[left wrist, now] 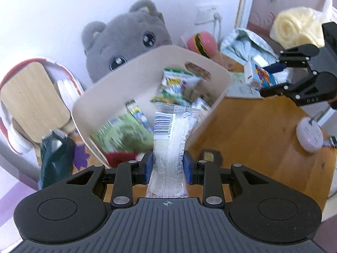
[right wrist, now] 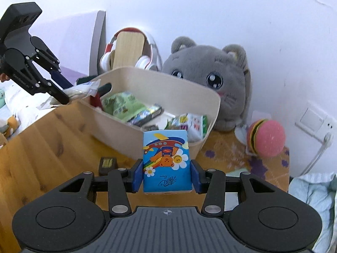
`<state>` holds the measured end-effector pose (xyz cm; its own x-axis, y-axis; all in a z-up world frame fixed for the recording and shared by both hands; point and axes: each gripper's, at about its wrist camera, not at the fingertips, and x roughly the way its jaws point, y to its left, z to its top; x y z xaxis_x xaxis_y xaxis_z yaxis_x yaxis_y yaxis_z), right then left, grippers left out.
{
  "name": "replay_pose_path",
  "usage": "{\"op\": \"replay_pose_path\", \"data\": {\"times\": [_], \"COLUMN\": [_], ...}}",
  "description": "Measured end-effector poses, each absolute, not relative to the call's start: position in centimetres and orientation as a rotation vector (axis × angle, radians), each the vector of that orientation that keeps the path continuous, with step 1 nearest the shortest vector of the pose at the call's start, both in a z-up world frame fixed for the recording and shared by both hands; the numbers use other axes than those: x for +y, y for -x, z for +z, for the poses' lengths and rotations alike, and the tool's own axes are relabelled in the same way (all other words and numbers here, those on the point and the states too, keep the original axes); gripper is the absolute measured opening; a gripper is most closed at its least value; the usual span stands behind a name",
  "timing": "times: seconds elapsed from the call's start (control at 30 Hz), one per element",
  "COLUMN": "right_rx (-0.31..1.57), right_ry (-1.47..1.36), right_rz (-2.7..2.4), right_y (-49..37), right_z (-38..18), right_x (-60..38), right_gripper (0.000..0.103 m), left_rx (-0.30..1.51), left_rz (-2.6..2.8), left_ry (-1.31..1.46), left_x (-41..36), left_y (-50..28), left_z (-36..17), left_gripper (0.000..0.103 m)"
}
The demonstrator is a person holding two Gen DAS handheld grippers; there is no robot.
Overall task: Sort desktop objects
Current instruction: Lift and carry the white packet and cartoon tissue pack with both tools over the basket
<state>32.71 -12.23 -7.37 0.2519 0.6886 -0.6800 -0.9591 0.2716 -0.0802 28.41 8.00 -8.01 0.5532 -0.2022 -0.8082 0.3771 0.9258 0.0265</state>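
A wooden desk (right wrist: 52, 139) runs under everything, its far edge against a white wall. On it a grey plush cat (right wrist: 212, 80) leans on the wall, its lower half hidden behind a cream storage bin (right wrist: 118, 124). The bin holds a heap of snack packets (right wrist: 124, 105); in the left wrist view they are smeared by blur and their print cannot be read. Red-and-white headphones (right wrist: 147, 61) hang around a wooden stand behind the bin, partly cut off by its rim. A pink burger toy (right wrist: 267, 139) sits right of the cat.

The right gripper (right wrist: 166, 175) has its blue pads closed on a blue tissue pack (right wrist: 166, 160) printed with a cartoon bear, held above the desk just in front of the bin. The left gripper (left wrist: 167, 166) pinches a clear plastic packet (left wrist: 172, 139) with a barcode label, held at the bin's near wall; its contents are hard to make out. A small dark-wrapped sweet (right wrist: 107, 164) lies on the desk, half hidden behind the right gripper's linkage.
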Motion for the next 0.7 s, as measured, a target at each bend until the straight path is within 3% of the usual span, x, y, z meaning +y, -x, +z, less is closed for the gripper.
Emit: {"op": "replay_pose_path", "data": {"times": [0.37, 0.7], "right_rx": [0.562, 0.668], "right_ry": [0.486, 0.46], "right_rz": [1.174, 1.117], "right_y": [-35.0, -36.9], "right_z": [-6.0, -8.4], "right_x": [-6.4, -1.5], "right_gripper": [0.043, 0.043], "left_rx": [0.928, 1.001], "left_rz": [-0.239, -0.122], "left_ry": [-0.177, -0.148], "left_x": [8.3, 9.0], "left_y": [-33.9, -37.5], "left_z": [-9.8, -12.6], "left_gripper": [0.031, 0.03]}}
